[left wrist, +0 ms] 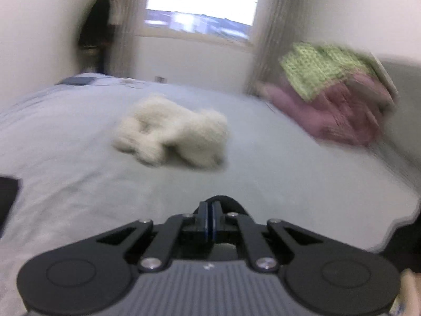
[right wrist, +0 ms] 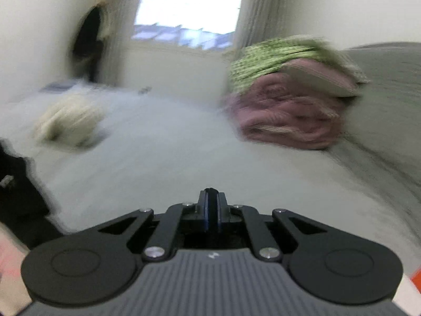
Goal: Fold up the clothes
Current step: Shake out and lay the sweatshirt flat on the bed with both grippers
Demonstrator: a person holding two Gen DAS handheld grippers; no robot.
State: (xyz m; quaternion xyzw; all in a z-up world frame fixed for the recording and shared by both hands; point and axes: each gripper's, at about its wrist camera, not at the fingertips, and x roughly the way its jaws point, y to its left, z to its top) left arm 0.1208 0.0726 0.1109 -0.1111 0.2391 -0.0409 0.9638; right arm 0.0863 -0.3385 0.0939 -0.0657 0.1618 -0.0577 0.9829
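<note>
A crumpled cream knit garment (left wrist: 173,134) lies on the pale bed sheet (left wrist: 79,163), ahead of my left gripper (left wrist: 210,206), which is shut with nothing between its fingers. In the right wrist view the same cream garment (right wrist: 68,123) is far to the left of my right gripper (right wrist: 211,193), also shut and empty. A pile with a green knit garment (right wrist: 273,60) on top of a pink one (right wrist: 289,121) sits to the right against a grey pillow (right wrist: 389,100). Both views are motion-blurred.
A window (left wrist: 202,8) with curtains is on the far wall. Something dark (left wrist: 97,26) hangs at the left wall. The green and pink pile (left wrist: 339,92) rests at the bed's right side. A dark object (left wrist: 8,197) lies at the left edge of the bed.
</note>
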